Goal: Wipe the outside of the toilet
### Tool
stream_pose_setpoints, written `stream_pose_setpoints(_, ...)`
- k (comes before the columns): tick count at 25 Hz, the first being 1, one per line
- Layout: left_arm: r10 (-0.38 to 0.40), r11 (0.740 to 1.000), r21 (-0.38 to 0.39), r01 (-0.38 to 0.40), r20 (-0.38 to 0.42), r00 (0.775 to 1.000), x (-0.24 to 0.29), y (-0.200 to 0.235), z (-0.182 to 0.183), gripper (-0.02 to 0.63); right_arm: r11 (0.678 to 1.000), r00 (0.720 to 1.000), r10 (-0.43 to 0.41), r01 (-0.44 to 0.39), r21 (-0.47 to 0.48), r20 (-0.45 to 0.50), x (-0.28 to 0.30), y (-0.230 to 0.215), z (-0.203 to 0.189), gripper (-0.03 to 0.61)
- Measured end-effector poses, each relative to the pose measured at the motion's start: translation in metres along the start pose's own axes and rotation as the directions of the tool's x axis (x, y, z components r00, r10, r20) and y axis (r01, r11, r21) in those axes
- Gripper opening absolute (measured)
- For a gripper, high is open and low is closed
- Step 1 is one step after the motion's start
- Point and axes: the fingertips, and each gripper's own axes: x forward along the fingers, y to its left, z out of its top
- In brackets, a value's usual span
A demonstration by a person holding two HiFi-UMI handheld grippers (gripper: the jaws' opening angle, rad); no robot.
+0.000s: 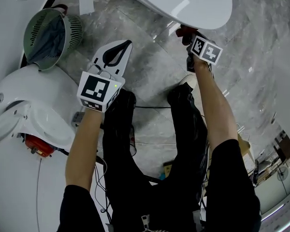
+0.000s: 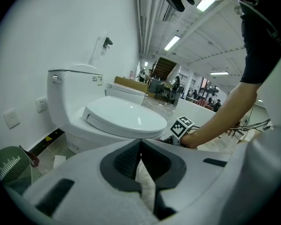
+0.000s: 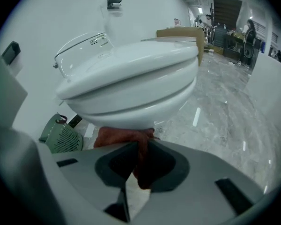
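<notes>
A white toilet (image 1: 183, 1) stands at the top of the head view, lid down; it also fills the right gripper view (image 3: 131, 78) and shows in the left gripper view (image 2: 117, 116). My right gripper (image 3: 139, 146) is shut on a red-brown cloth (image 3: 119, 137), which is pressed under the front of the toilet bowl. In the head view the cloth (image 1: 184, 32) peeks out beside the right gripper (image 1: 189, 38). My left gripper (image 1: 117, 51) hangs over the floor left of the bowl, jaws shut with nothing in them (image 2: 139, 146).
A green mesh wastebasket (image 1: 50, 35) holding a grey bag stands at the upper left, by the wall. A second white toilet (image 1: 29, 115) sits at the left. The person's dark-trousered legs (image 1: 154, 144) stand on the grey marble floor (image 1: 150, 62); cables trail behind.
</notes>
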Motion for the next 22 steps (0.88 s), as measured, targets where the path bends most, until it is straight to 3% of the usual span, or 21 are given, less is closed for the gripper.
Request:
stream_pose_setpoints(7, 0.039, 0.999, -0.005, -0.039, -0.009, 0.999, 0.011, -0.031, 0.016, -0.001, 0.997, 0.997, -0.071, 0.071, -0.017, 0.001, -0.018, -0.06, 0.02, 0.065)
stream_pose_setpoints(10, 0.061, 0.998, -0.018, -0.061, -0.005, 0.998, 0.018, -0.047, 0.03, 0.0, 0.994, 0.996, -0.081, 0.082, -0.071, 0.022, -0.042, -0.084, 0.033, 0.066)
stream_pose_setpoints(14, 0.102, 0.994, -0.044, -0.101, 0.007, 0.995, 0.015, -0.078, 0.055, -0.002, 0.981, 1.0, -0.006, 0.01, -0.194, 0.02, -0.087, -0.091, 0.032, 0.067)
stream_pose_setpoints(18, 0.118, 0.993, -0.011, -0.118, -0.012, 0.993, 0.011, -0.119, 0.09, -0.002, 0.928, 0.994, 0.113, -0.103, -0.358, 0.007, -0.147, -0.09, 0.041, 0.067)
stream_pose_setpoints(22, 0.175, 0.985, 0.02, -0.174, -0.022, 0.984, -0.009, -0.156, 0.143, -0.001, 0.909, 0.976, 0.219, -0.21, -0.359, -0.015, -0.221, -0.086, 0.052, 0.067)
